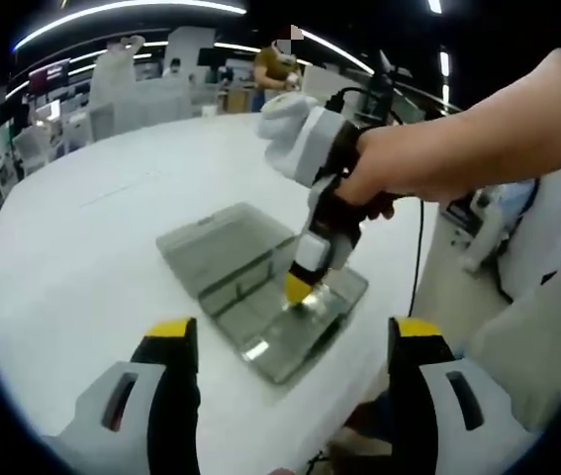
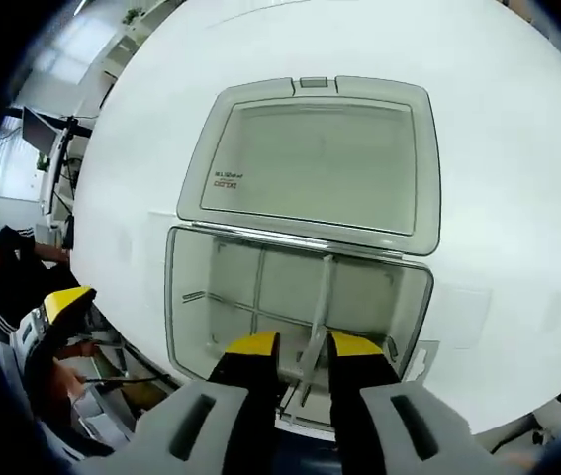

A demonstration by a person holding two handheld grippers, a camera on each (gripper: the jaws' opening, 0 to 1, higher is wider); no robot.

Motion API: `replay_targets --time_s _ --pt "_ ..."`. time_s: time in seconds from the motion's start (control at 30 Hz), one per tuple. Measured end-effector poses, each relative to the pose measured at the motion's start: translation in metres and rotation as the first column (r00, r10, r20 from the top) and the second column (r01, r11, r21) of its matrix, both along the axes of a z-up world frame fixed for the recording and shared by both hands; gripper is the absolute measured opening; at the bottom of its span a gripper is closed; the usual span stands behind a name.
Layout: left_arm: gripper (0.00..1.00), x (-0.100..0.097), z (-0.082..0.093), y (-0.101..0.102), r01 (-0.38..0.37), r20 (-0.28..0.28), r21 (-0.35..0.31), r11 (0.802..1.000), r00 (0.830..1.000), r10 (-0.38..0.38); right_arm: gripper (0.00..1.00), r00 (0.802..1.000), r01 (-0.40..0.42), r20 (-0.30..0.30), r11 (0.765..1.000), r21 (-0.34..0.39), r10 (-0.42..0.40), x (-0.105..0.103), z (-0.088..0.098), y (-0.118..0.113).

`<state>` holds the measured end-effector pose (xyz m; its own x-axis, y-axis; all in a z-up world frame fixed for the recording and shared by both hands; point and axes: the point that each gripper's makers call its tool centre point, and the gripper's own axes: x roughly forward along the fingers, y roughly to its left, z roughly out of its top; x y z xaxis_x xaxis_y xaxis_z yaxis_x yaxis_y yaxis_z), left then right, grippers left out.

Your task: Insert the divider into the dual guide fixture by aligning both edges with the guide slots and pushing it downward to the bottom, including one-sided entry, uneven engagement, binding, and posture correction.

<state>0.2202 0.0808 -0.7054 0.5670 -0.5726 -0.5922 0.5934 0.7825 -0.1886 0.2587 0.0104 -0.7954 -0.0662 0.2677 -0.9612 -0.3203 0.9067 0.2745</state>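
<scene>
2 yellow-tipped jaws of the right gripper (image 2: 303, 346) pinch the divider (image 2: 318, 302) (box (image 2: 186, 297) open).

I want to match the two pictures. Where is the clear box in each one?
Left gripper view: the box lies open in the middle of the table, with the right gripper reaching into it.
Right gripper view: the box is central, its lid flat behind.
Shared landmark: the white table.

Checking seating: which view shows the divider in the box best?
Right gripper view: it looks straight into the open clear box, where the divider runs toward the right hand-held gripper, whose tips flank it. In the left gripper view, the divider's area sits small and glary under that hand-held gripper.
</scene>
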Motion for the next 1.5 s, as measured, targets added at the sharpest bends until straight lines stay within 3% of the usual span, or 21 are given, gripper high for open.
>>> replay_targets --time_s 0.23,0.47,0.53,0.7,0.77,1.03,1.13,1.23,1.27,1.33,1.37,1.5 --pt "0.77 0.002 0.002 0.008 -0.018 -0.001 -0.003 1.000 1.000 0.018 0.17 1.000 -0.012 0.027 0.997 0.070 0.010 0.002 0.012 -0.003" --pt "0.77 0.002 0.002 0.009 -0.024 -0.006 -0.003 1.000 1.000 0.024 0.16 0.994 -0.086 0.080 0.983 0.159 0.074 0.001 0.016 -0.004" --pt "0.77 0.001 0.002 0.009 -0.025 -0.009 -0.004 1.000 1.000 0.025 0.18 0.994 -0.091 0.080 0.984 0.151 0.079 -0.001 0.016 -0.007" --pt "0.77 -0.001 -0.001 0.010 -0.024 -0.019 -0.002 1.000 1.000 0.024 0.18 0.969 -0.209 0.170 0.960 0.186 0.179 -0.002 0.022 -0.005" --pt "0.77 -0.001 -0.001 0.010 -0.024 -0.022 -0.001 1.000 0.999 0.024 0.18 0.964 -0.230 0.179 0.952 0.201 0.195 -0.005 0.024 -0.003" --pt "0.78 -0.003 -0.003 0.012 -0.027 -0.039 0.000 1.000 0.999 0.027 0.25 0.909 -0.376 0.280 0.897 0.234 0.308 -0.008 0.030 0.002" --pt "0.78 -0.003 -0.003 0.014 -0.030 -0.044 -0.003 1.000 0.999 0.030 0.24 0.864 -0.455 0.346 0.861 0.229 0.365 -0.007 0.033 0.003" --pt "0.78 -0.003 -0.003 0.015 -0.030 -0.048 -0.002 1.000 0.998 0.030 0.23 0.836 -0.505 0.369 0.834 0.223 0.407 -0.010 0.033 0.001" --pt "0.79 -0.004 -0.003 0.015 -0.030 -0.050 -0.006 1.000 0.998 0.029 0.24 0.811 -0.536 0.402 0.816 0.218 0.425 -0.010 0.034 0.003" --pt "0.79 -0.004 -0.002 0.014 -0.029 -0.055 -0.014 0.999 0.998 0.028 0.26 0.794 -0.555 0.424 0.805 0.211 0.436 -0.009 0.035 0.002" --pt "0.80 -0.004 -0.002 0.014 -0.027 -0.058 -0.021 0.999 0.998 0.026 0.26 0.769 -0.582 0.460 0.784 0.217 0.444 -0.008 0.038 0.005" --pt "0.81 -0.005 -0.002 0.013 -0.025 -0.070 -0.031 0.999 0.997 0.022 0.31 0.720 -0.635 0.507 0.745 0.205 0.474 -0.011 0.043 0.007"
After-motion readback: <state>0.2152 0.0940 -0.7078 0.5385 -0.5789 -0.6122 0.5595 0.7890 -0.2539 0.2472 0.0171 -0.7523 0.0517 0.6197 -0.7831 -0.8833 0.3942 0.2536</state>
